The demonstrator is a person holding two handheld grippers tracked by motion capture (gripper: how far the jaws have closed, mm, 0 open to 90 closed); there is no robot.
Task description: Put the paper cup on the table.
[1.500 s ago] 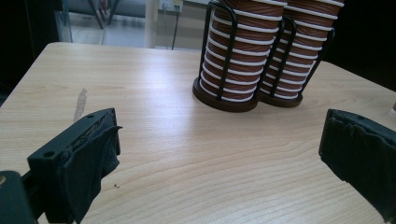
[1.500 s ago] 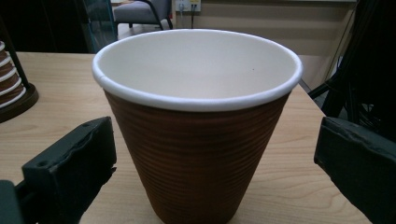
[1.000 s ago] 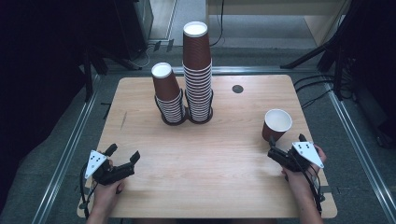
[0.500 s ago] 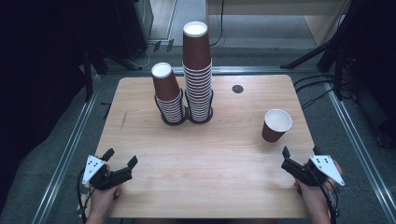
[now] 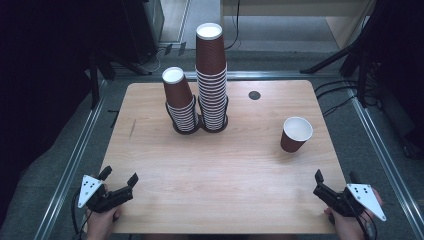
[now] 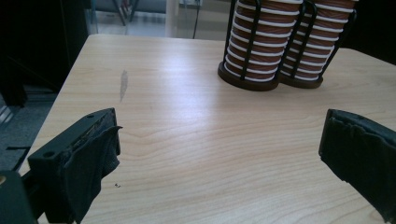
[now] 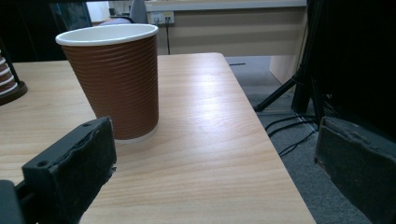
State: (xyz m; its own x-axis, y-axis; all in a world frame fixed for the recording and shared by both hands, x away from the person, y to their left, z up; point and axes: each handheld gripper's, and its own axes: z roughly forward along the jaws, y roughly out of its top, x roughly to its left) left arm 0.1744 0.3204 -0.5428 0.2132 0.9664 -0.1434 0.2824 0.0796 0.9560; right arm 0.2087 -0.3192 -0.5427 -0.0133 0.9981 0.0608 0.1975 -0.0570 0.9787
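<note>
both grippers have pulled back toward the person since a second ago. the right gripper (image 5: 333,186) was just beside the single brown ribbed paper cup with a white inside (image 5: 295,134); it now sits at the near right corner of the light wooden table (image 5: 225,170), with its jaws wide apart and holding nothing. the left gripper (image 5: 119,183) is at the near left edge, also wide apart and holding nothing.

the cup stands upright on the right side of the table, alone, close to the right edge. in the right gripper view the cup (image 7: 113,79) is ahead and a bit to the left of the jaws.

lots of bare wood lies between the two grippers. at the far middle stand a short stack of brown cups (image 5: 180,102) and a tall stack of brown cups (image 5: 212,80), touching side by side in black wire holders (image 6: 271,77). a small dark round hole (image 5: 254,95) is near the far edge.
</note>
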